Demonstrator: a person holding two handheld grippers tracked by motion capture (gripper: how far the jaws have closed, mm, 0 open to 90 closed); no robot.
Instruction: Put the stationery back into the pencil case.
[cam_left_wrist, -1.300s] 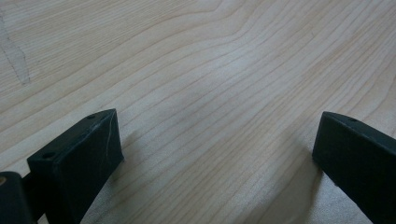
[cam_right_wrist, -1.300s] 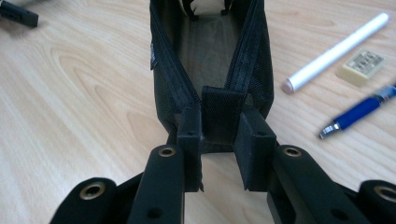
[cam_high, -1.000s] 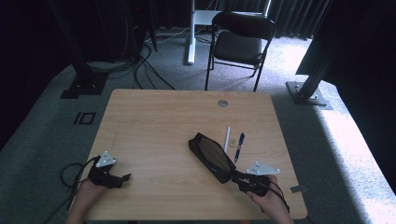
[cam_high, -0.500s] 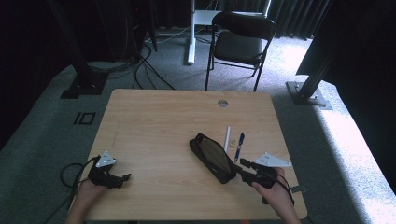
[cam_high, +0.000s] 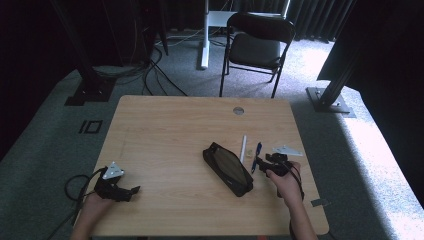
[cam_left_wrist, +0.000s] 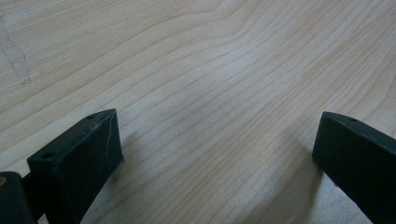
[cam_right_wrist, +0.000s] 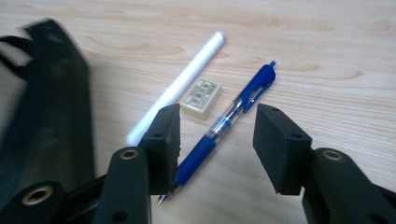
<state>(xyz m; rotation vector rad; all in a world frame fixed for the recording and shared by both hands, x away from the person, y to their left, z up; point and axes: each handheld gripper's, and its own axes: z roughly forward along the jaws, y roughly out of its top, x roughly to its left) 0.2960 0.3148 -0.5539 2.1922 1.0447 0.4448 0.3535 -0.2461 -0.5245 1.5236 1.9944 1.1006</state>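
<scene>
The right gripper (cam_high: 264, 161) is seen at the lower right of the high view, held in the person's right hand (cam_high: 285, 181), with its jaws pointed at the blue pen (cam_high: 256, 156). In the right gripper view, the right gripper (cam_right_wrist: 217, 135) is shown with its jaws part open and just opened further; the blue pen (cam_right_wrist: 224, 128) lies on the table (cam_right_wrist: 336, 56) running diagonally through the gap, with its tip at the bottom by the left jaw and its clip at the upper right. The pen is not pressed by either pad. A small pale eraser (cam_right_wrist: 201, 98) is seen just beside the pen at centre frame, and a white stick (cam_right_wrist: 176, 87) lies to the eraser's left, slanting toward the upper middle. A black mesh pouch (cam_right_wrist: 42, 121) is blurred at the left edge of that view. In the high view the black mesh pouch (cam_high: 228, 168) lies diagonally at lower centre, with the white stick (cam_high: 243, 148) and the pen just to its right. The left gripper (cam_high: 131, 190) is held low at the lower left of the high view in the left hand (cam_high: 95, 206). In the left gripper view its jaws are spread wide over bare wood (cam_left_wrist: 210, 84), nothing between them. A black chair (cam_high: 259, 47) is seen beyond the table at upper centre.
</scene>
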